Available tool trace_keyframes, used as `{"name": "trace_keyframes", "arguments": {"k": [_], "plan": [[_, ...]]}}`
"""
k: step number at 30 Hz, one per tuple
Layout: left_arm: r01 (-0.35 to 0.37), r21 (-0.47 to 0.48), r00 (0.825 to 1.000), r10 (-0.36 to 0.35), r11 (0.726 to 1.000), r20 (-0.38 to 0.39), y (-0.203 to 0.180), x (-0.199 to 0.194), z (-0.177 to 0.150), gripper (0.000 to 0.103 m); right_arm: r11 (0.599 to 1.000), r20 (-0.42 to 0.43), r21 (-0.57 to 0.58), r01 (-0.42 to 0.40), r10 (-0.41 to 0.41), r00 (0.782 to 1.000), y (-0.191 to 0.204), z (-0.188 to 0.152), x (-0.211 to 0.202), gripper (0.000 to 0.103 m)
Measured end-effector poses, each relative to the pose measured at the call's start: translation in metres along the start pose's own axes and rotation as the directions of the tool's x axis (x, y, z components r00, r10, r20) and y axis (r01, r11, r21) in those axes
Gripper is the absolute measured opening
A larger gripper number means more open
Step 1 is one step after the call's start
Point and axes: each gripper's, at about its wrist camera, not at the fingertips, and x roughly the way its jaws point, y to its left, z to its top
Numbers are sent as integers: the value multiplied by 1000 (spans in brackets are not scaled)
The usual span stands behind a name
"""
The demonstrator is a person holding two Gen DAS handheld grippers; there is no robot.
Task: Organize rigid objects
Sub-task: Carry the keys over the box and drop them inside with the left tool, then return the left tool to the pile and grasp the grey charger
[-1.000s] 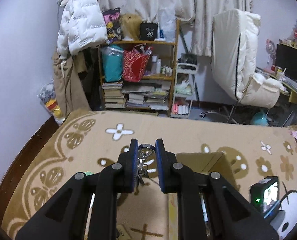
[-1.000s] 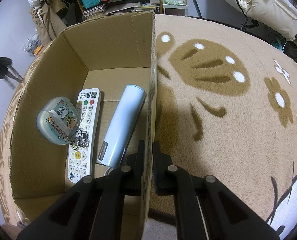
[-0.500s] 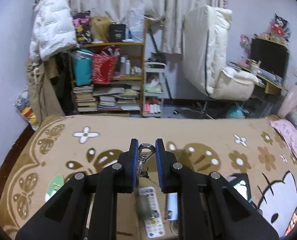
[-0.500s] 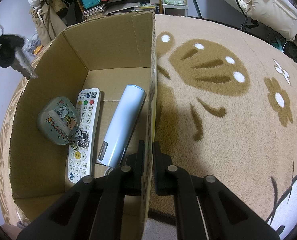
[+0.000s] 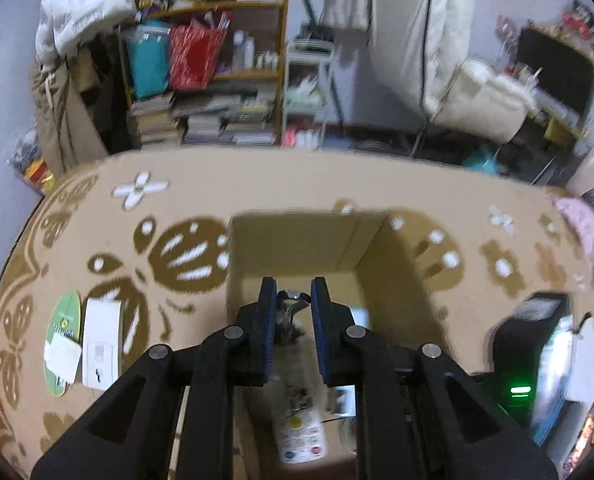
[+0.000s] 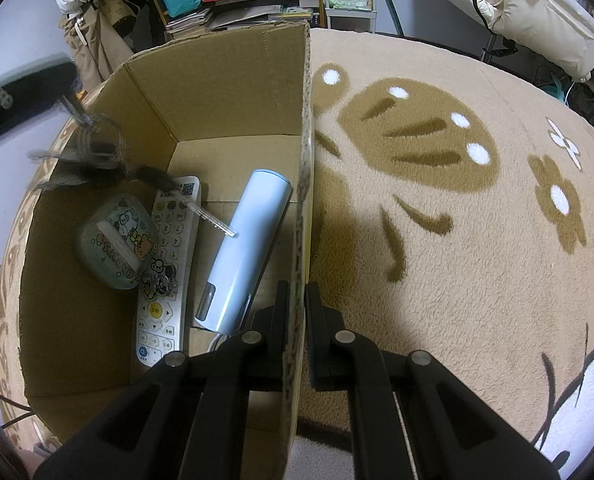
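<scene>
The right gripper (image 6: 297, 304) clamps the near right wall of one cardboard box (image 6: 225, 92) holding three things: a remote (image 6: 165, 280), a blue tube (image 6: 245, 248) and a clear case (image 6: 115, 242). Farther left, the left gripper (image 5: 293, 312) dangles a bunch of keys (image 5: 288, 314) (motion-blurred) over the box, fingers apparently parting.

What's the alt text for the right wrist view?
The right tool pinches the right wall of an open box on a patterned blanket. Inside lie a remote, a blue tube and a case, with blurred keys dangling above.
</scene>
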Motion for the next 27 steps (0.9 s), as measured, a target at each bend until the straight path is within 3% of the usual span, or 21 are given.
{"name": "trace_keyframes", "arguments": {"k": [6,12,15,18,20,22,24,27], "plan": [[-23,-5,999,22,1000,-27,9,9,-2,16,1000,-2,0,-1,1,1000,1,0,0,8],[-43,-6,999,43,999,-34,17,2,0,27,1000,-1,-1,-2,2,1000,2,-1,0,8],[-59,-29,998,58,998,-25,26,-2,3,42,1000,-1,0,-2,2,1000,2,-1,0,8],[-75,-47,997,75,996,-2,38,-11,5,64,1000,-1,-1,-2,2,1000,2,-1,-1,8],[-102,-49,995,103,994,13,45,-15,6,87,1000,-1,-2,-2,2,1000,2,-1,-1,8],[-140,-54,990,141,989,29,53,-18,7,100,1000,-1,-2,-2,2,1000,2,-1,-1,8],[-171,-69,984,174,983,42,65,-19,7,103,1000,-1,-1,-2,2,1000,3,-1,-1,8],[-203,-88,979,204,975,2,86,-14,8,103,1000,-1,-1,-2,2,1000,3,-1,-1,8]]}}
